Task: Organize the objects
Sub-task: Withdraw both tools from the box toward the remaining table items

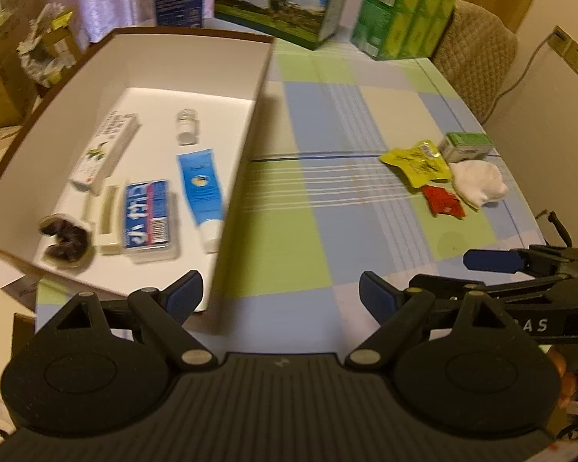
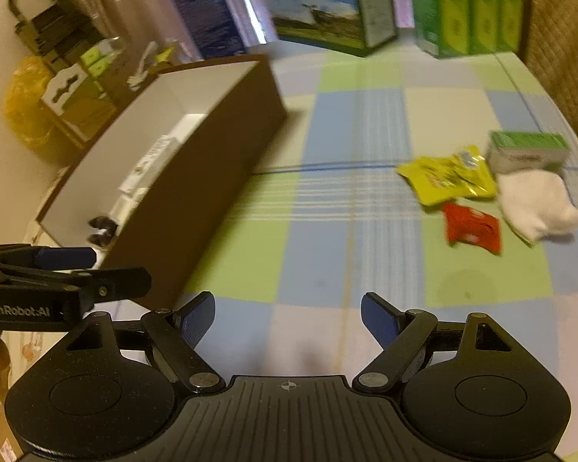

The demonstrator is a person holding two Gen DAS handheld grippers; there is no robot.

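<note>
A brown box with white inside [image 1: 189, 57] [image 2: 212, 177] stands on the left of the checked tablecloth. In it lie a blue tube [image 1: 202, 188], a blue packet [image 1: 147, 213], a white carton [image 1: 104, 148], a small white bottle [image 1: 187, 126] and a dark bundle [image 1: 65, 240]. On the right of the table lie a yellow sachet [image 2: 449, 179], a red sachet [image 2: 472, 229], a white cloth [image 2: 533, 202] and a green-white box [image 2: 528, 150]. My left gripper [image 1: 281, 294] is open at the box's near corner. My right gripper [image 2: 288, 317] is open over bare cloth, empty.
Large cartons, a scenic box [image 2: 327, 4] and green packs [image 2: 466, 4], line the table's far edge. A padded chair back [image 1: 478, 50] stands at the far right. Boxes and a yellow bag [image 2: 23, 107] clutter the floor at left. Bare tablecloth [image 2: 346, 154] spans the middle.
</note>
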